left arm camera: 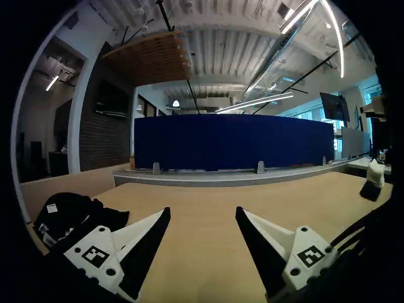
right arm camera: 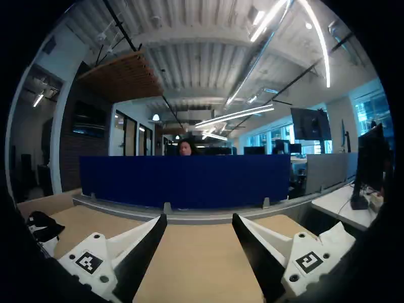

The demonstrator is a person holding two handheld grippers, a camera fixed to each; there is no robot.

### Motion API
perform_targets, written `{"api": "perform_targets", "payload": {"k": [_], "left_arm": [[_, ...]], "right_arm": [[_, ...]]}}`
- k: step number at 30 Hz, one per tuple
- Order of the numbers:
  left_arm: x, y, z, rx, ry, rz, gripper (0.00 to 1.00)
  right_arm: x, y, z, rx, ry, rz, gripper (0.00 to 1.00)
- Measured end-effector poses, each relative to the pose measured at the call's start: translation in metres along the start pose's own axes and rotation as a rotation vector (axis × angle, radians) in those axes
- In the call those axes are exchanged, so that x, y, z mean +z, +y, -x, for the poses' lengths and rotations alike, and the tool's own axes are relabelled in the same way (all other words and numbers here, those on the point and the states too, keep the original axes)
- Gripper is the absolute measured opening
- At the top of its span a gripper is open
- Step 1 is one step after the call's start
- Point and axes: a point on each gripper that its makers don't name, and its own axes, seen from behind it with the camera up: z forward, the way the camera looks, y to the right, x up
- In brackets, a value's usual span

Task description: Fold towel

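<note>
My left gripper stands open over a light wooden table, with nothing between its fingers. A crumpled black cloth with a white tag lies on the table to the left of its left finger. In the right gripper view, my right gripper is also open and holds nothing, raised above the same wooden table. The black cloth peeks in at the far left edge there. No towel can be made out apart from this dark cloth.
A blue divider panel runs across the far edge of the table on a grey base. A white and black object sits at the table's right. A person sits behind the divider. Desks with monitors stand to the right.
</note>
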Motion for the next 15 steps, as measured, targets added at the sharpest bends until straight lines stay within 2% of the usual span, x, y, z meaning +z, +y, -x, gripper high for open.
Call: {"api": "perform_targets", "payload": {"k": [6, 15], "left_arm": [[0.0, 0.0, 0.0, 0.001, 0.0, 0.0, 0.96], [0.0, -0.001, -0.001, 0.0, 0.0, 0.0, 0.96]], "right_arm": [[-0.006, 0.017, 0.004, -0.011, -0.002, 0.017, 1.0], [-0.004, 0.034, 0.007, -0.005, 0.01, 0.027, 1.0]]}}
